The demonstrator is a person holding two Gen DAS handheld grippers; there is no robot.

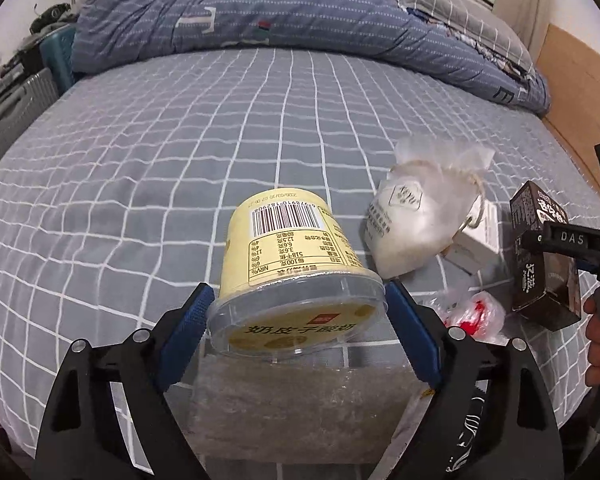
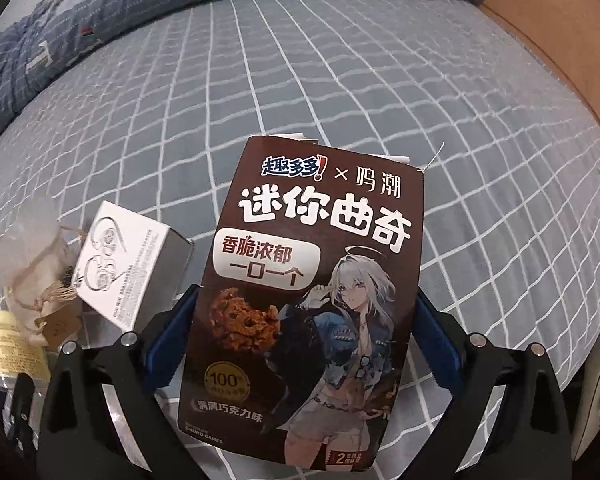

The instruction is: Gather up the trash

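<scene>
A yellow yogurt tub (image 1: 296, 272) is lying on its side on the bed (image 1: 140, 160), its lidded rim pinched between the left tool (image 1: 298, 320) pads; light, stiff, slippery plastic. The right tool (image 2: 304, 344) is clamping a light, crushable cookie box (image 2: 312, 280) by its edges

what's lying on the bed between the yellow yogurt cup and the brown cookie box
In the left wrist view, between the yogurt cup and cookie box: a white drawstring pouch, a small white box, and crumpled plastic.

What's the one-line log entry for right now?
left gripper: shut on yogurt cup | right gripper: shut on cookie box | left on bed: pouch, white box
</scene>
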